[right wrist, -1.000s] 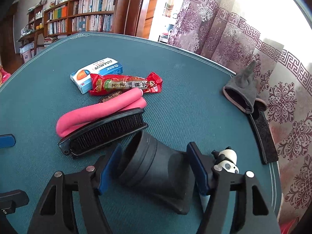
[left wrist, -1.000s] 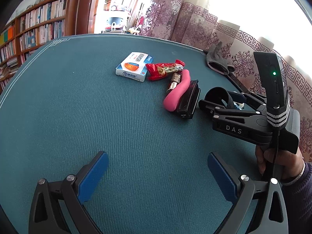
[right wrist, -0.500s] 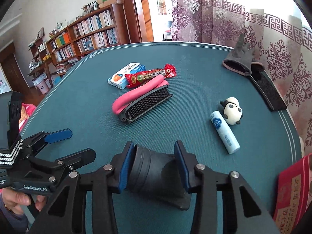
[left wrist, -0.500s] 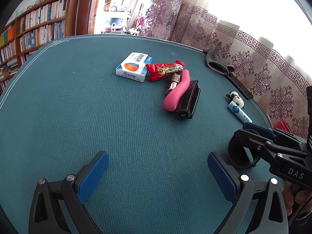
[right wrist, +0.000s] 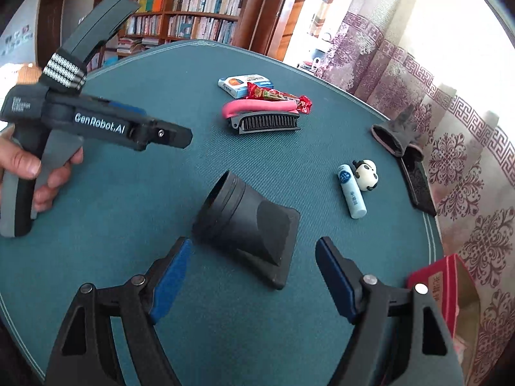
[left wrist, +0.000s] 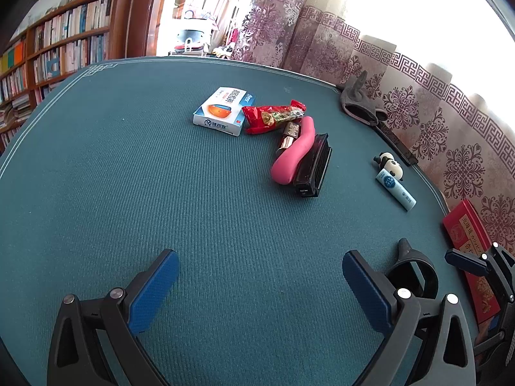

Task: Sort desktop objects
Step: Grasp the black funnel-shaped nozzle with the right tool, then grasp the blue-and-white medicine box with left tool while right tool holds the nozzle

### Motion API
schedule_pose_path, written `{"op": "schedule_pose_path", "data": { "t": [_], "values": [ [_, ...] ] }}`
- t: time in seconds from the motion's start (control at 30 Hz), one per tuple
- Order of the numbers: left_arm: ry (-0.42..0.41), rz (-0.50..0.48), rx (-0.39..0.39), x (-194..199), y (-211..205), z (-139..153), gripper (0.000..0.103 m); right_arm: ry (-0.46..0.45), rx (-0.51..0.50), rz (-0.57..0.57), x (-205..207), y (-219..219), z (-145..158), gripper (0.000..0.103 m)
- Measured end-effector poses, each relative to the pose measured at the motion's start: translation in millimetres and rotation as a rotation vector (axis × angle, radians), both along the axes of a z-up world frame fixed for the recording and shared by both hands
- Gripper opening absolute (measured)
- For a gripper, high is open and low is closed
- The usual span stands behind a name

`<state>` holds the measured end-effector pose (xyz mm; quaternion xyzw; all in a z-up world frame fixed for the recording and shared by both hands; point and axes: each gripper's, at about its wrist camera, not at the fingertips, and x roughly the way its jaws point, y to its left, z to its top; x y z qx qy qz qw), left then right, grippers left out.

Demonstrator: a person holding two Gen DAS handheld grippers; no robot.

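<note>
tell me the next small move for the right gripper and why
Probably back the right gripper away from the black nozzle: its jaws are opening, the pads stand clear of it, and it lies on the green table. The white tube looks like a reasonable next pick.

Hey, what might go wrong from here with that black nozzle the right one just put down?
The black nozzle lies on its side, its round collar raised, so it may roll or rock. The right hand-held gripper, jaws opening and clear of it, sits close behind and could nudge it. The red box hangs at the table edge nearby.
</note>
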<state>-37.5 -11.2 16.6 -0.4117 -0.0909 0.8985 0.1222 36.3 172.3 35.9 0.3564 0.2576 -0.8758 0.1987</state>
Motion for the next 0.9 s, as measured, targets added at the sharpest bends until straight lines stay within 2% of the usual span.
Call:
{"op": "schedule_pose_path", "data": {
  "t": [0.1,0.17,0.23,0.3,0.43,0.57,0.77,0.9],
  "values": [
    [-0.001,0.000,-0.002,0,0,0,0.103,0.067,0.128,0.048,2,-14,-12,0.082],
    [-0.004,-0.001,-0.011,-1,1,0,0.103,0.091,0.149,0.075,-3,-21,-17,0.082],
    [-0.011,-0.002,-0.020,-2,3,0,0.103,0.083,0.114,0.083,-15,-24,-16,0.080],
    [-0.017,-0.016,-0.035,-5,5,1,0.103,0.035,0.057,0.082,-30,-25,-14,0.070],
    [0.000,-0.035,-0.071,-14,8,10,0.103,0.003,-0.011,0.058,-45,-25,-11,0.070],
    [0.034,-0.094,-0.100,-29,20,21,0.103,0.006,-0.064,0.009,-46,-20,-9,0.070],
    [0.024,-0.223,-0.010,-53,42,23,0.103,0.007,-0.120,-0.138,-44,6,-4,0.070],
    [0.023,-0.228,0.022,-67,43,29,0.103,0.009,-0.159,-0.175,-44,19,-3,0.070]
  ]
}}
